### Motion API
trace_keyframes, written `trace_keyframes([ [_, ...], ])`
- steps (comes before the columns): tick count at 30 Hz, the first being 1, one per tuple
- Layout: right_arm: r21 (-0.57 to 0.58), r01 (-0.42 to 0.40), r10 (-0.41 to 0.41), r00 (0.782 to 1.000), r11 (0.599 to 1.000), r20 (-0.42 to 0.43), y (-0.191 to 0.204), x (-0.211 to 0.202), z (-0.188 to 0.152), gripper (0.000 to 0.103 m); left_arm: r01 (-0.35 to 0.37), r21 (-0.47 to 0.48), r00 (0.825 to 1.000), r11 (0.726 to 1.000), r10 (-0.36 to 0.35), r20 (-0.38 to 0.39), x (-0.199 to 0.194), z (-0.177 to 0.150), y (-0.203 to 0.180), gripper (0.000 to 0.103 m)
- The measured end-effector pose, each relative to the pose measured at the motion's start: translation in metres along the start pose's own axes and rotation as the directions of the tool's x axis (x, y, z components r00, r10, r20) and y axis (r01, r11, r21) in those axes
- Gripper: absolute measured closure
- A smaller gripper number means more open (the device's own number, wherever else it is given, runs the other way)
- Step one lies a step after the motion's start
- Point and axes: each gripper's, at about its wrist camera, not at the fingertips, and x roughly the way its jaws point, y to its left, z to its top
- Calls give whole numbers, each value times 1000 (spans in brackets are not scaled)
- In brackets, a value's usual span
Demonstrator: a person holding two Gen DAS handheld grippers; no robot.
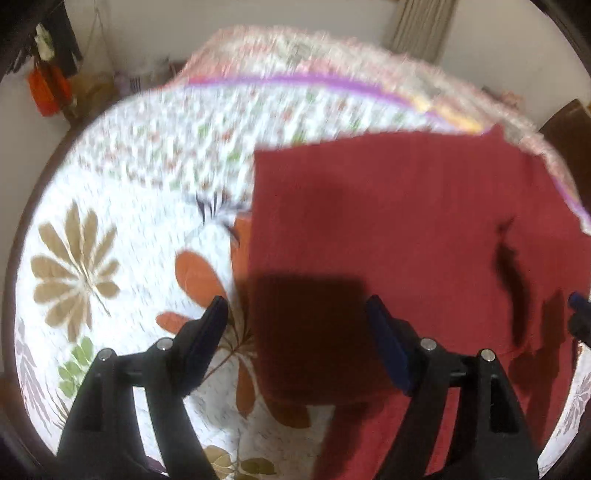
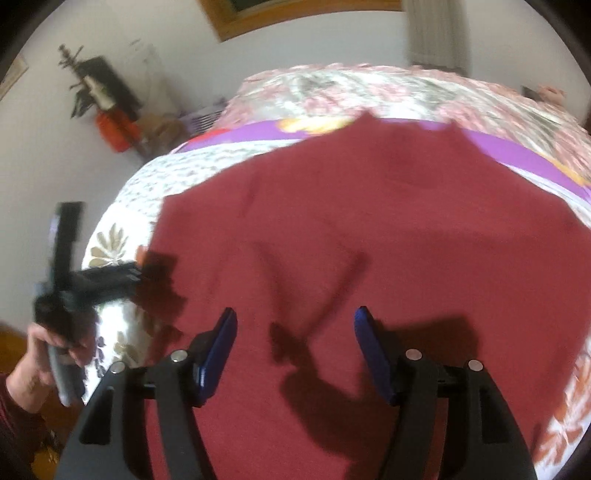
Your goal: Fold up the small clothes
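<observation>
A dark red garment (image 1: 406,229) lies spread flat on a floral bedspread (image 1: 110,206). In the left wrist view my left gripper (image 1: 297,306) hovers open over the garment's left edge, nothing between its fingers. The right gripper's blue tip (image 1: 578,302) shows at the far right edge. In the right wrist view the red garment (image 2: 369,229) fills the middle, and my right gripper (image 2: 295,317) hangs open above it, empty. The left gripper (image 2: 107,275), held in a hand (image 2: 40,354), sits at the garment's left edge. Both views are motion-blurred.
A purple-bordered floral blanket (image 2: 369,92) lies across the far end of the bed. Beyond the bed's left side stand a cluttered corner with orange cloth (image 1: 46,92) and a plant (image 2: 88,88). Curtains (image 1: 421,26) hang on the far wall.
</observation>
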Motion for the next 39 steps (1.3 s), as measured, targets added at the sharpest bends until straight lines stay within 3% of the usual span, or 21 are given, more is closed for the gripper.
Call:
trace_keyframes([
  [2,-27,-14,13,1000,1000,-27,15,18,8,37,18,-21,1000,1000,-18,-22,10,-2,6,27],
  [4,-65,32,-36,997,997,-65,22,40,12,43,44,-41,999,998,-45,-24,12,-1,11,27],
  [5,-76,68,-74,994,995,-80,22,48,12,52,50,-43,998,998,-51,-24,13,0,10,27],
  [6,-85,102,-110,990,991,-93,20,54,11,81,56,-41,998,998,-57,-24,13,1,11,27],
  [7,-76,132,-139,985,988,-98,14,56,10,92,57,-37,998,998,-58,-23,13,0,14,27],
  [11,93,54,-53,999,994,-10,-21,22,-4,93,73,-18,997,997,-73,-19,11,-2,22,27],
  [12,132,48,-48,999,990,0,-32,14,-11,87,76,-15,997,997,-76,-19,12,-2,23,27],
  [15,227,53,-54,999,972,-4,-66,-2,-34,56,82,-17,996,996,-83,-15,5,-5,30,27],
  [18,309,-48,52,999,950,-4,-95,-5,-48,34,92,-26,996,995,-92,-9,1,-4,24,27],
  [21,369,-161,163,986,915,28,-109,3,-48,33,109,-44,994,993,-108,13,-11,-10,28,27],
  [23,370,-185,187,982,911,30,-110,13,-41,35,112,-50,994,993,-110,28,-20,-14,30,27],
  [24,364,-193,196,980,911,29,-109,16,-40,41,111,-56,993,992,-109,35,-25,-16,32,27],
  [26,342,-193,204,979,920,4,-102,27,-33,58,105,-63,994,993,-102,46,-32,-18,35,27],
  [27,332,-172,186,982,928,-11,-101,29,-31,71,96,-64,994,993,-93,52,-36,-18,36,27],
  [28,319,-151,166,986,935,-18,-99,30,-29,90,89,-62,995,994,-85,57,-38,-19,37,27],
  [29,310,-150,162,987,939,-12,-98,27,-27,97,77,-59,995,995,-73,63,-42,-19,38,27],
  [33,300,-213,193,976,930,97,-108,-14,-22,97,62,-67,994,996,-56,90,-53,-14,41,27],
  [39,297,-132,76,978,946,193,-146,-81,-23,97,51,-29,992,998,-48,113,-56,1,13,27],
])
